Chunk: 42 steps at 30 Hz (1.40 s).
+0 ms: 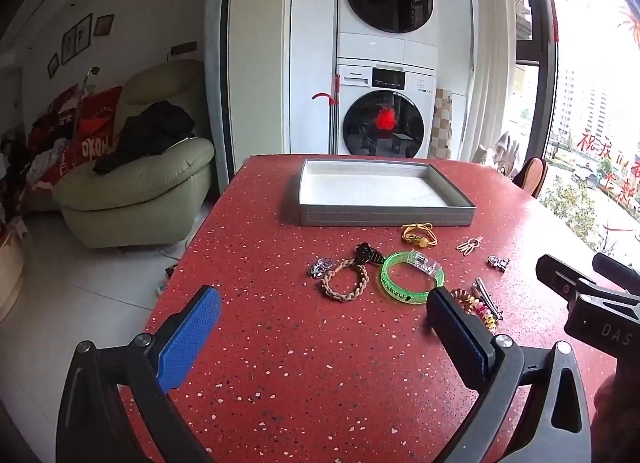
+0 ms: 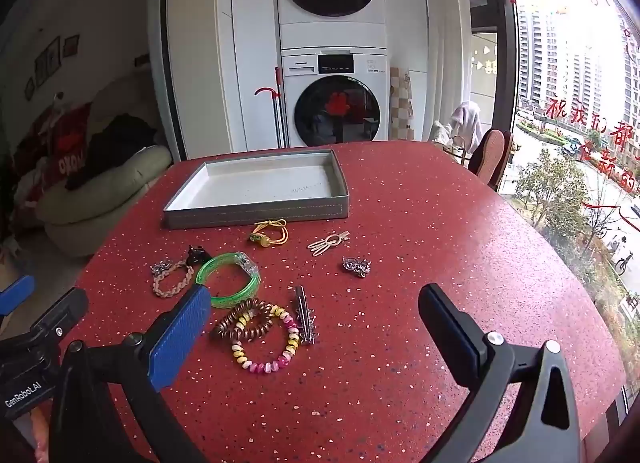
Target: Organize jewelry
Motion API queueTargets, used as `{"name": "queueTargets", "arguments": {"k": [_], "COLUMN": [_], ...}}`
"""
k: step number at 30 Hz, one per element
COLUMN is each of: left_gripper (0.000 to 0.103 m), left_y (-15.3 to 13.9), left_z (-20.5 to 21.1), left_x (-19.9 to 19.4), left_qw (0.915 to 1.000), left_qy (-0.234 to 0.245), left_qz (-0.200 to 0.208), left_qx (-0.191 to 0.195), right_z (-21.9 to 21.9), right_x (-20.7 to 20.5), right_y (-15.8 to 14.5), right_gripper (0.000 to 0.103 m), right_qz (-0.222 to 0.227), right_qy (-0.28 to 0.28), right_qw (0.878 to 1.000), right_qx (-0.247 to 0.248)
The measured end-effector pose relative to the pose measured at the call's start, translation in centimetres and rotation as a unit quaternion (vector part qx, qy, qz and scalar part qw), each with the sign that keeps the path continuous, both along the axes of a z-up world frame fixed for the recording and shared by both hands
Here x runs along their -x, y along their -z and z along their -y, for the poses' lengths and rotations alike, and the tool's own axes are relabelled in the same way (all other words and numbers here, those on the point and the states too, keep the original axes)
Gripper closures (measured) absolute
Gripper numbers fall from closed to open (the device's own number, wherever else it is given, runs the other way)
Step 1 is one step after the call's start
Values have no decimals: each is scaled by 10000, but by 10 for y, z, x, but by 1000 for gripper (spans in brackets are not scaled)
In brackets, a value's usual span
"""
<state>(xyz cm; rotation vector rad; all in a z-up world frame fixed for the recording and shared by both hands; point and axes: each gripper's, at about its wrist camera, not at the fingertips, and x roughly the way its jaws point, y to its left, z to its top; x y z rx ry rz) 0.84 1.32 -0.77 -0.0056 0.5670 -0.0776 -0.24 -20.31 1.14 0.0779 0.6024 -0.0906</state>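
An empty grey tray [image 1: 384, 217] [image 2: 256, 214] sits at the far side of the red table [image 1: 320, 363]. Jewelry lies loose in front of it: a green bangle [image 1: 412, 278] [image 2: 228, 279], a braided rope bracelet [image 1: 345, 281] [image 2: 172, 281], a yellow cord bracelet [image 1: 419, 234] [image 2: 271, 233], a pink and yellow bead bracelet [image 2: 266, 339], a brown coil tie [image 2: 242, 325], a silver clip [image 2: 305, 317], a gold clip [image 2: 328, 243] and a crystal brooch [image 2: 357, 266]. My left gripper [image 1: 320, 317] is open and empty, short of the bracelets. My right gripper [image 2: 316, 319] is open and empty above the bead bracelet.
A green sofa [image 1: 136, 179] stands left of the table, stacked washing machines [image 1: 384, 119] behind it, and a window [image 2: 580, 103] on the right. A wicker chair back [image 2: 492, 159] rises at the far right table edge.
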Motion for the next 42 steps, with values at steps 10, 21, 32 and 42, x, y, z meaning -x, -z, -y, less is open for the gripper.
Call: {"name": "queueTargets", "arguments": {"k": [10, 21, 32, 42], "left_gripper": [0, 0, 0, 0], "left_y": [-2, -5, -1, -1], "left_z": [-1, 5, 0, 0], "left_x": [4, 7, 1, 1], "left_qw": [9999, 9996, 9998, 9999], "left_qy": [-50, 33, -100, -88], "left_qz": [5, 163, 5, -25], "left_qx": [-114, -245, -148, -141], "right_z": [-3, -2, -4, -5], "right_x": [3, 2, 1, -1], "right_y": [3, 6, 7, 7], "right_gripper": [0, 0, 0, 0], "right_qz": [77, 49, 36, 50], "right_qy": [-14, -10, -35, -38], "right_qw": [10000, 10000, 10000, 10000], "right_qx": [61, -9, -8, 14]}}
